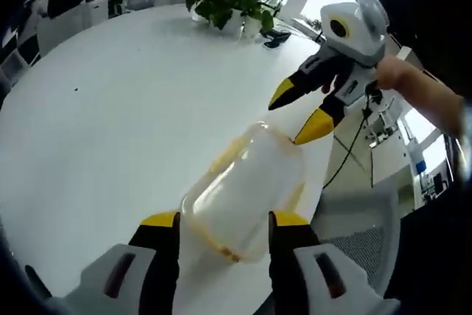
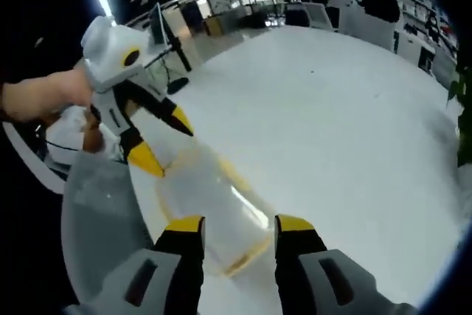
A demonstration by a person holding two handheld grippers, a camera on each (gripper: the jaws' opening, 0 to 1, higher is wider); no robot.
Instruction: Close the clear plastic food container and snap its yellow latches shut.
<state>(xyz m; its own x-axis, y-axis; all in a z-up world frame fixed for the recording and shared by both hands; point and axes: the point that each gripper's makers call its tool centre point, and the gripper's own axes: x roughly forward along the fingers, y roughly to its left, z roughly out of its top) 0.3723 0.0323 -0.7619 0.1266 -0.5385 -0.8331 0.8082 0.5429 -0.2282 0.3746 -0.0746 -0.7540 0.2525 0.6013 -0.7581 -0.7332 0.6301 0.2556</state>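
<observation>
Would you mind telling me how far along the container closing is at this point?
Done: the lid seems to sit on the clear container on the white table. In hand: both grippers, left and right, hover open at opposite ends, touching nothing. Left: pressing the yellow latches; whether any has snapped is too blurred to tell.
</observation>
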